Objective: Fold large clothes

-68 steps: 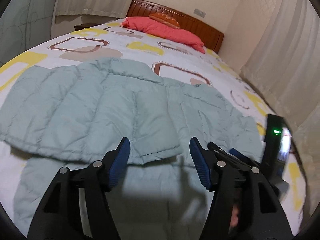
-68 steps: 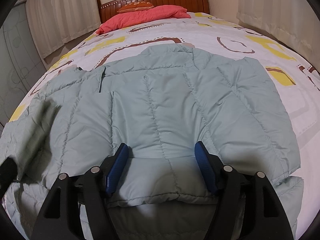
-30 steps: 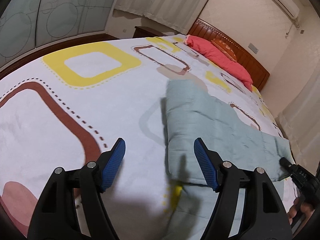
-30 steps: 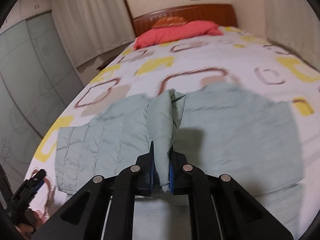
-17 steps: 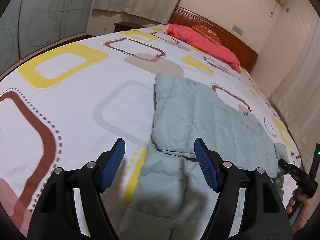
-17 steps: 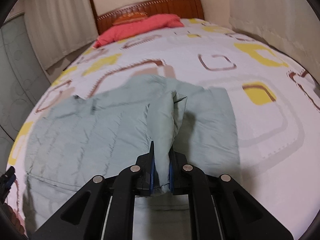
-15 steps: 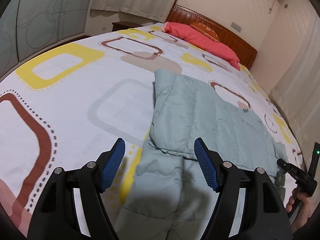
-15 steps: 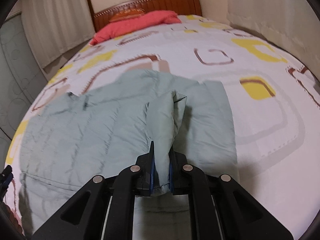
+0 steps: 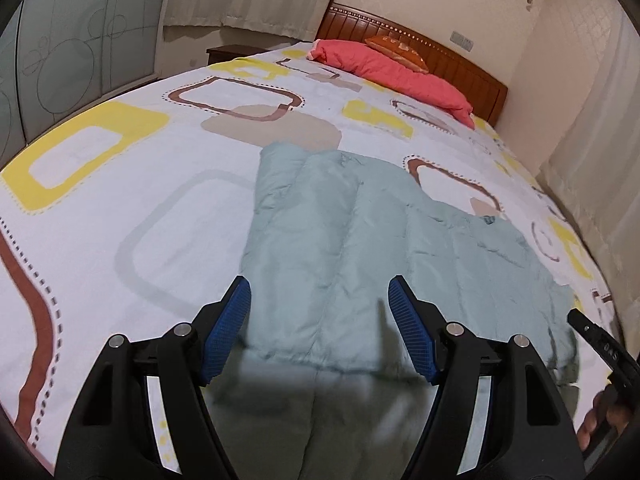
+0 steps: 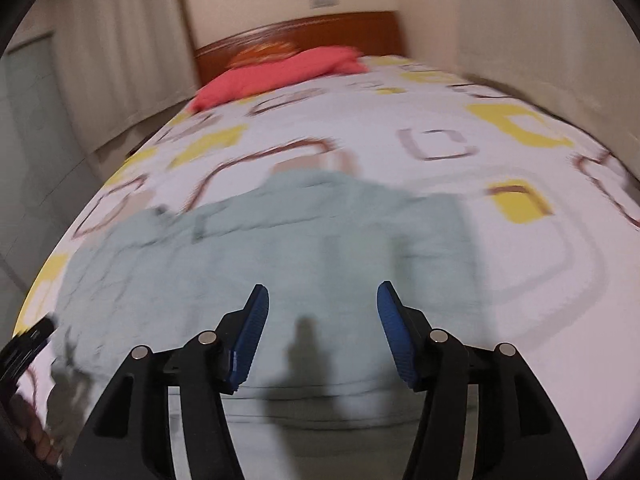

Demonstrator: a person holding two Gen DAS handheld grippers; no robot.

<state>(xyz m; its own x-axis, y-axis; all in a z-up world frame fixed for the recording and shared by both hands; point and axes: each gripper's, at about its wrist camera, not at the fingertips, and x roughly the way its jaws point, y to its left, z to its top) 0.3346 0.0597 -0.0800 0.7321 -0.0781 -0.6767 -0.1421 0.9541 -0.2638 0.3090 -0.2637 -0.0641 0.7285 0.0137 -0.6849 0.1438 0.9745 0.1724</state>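
In the left wrist view, a quilted pale-green jacket (image 9: 360,248) is seen folded flat on the patterned bedspread (image 9: 120,200), wide bare sheet lying to its left; the left gripper (image 9: 319,328) is held above the near hem with fingers apart and nothing between them. In the blurred right wrist view, the right gripper (image 10: 318,336) is opening over the jacket (image 10: 280,248), nothing gripped, with bare bedspread (image 10: 520,280) to the right and a red pillow (image 10: 280,72) far off at the headboard.

Pale green quilted jacket (image 9: 360,240) (sleeves folded in) flat on bed

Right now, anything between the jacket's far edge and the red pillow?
Only bare patterned bedsheet lies between the jacket and the red pillow, shown clearest in the left wrist view.
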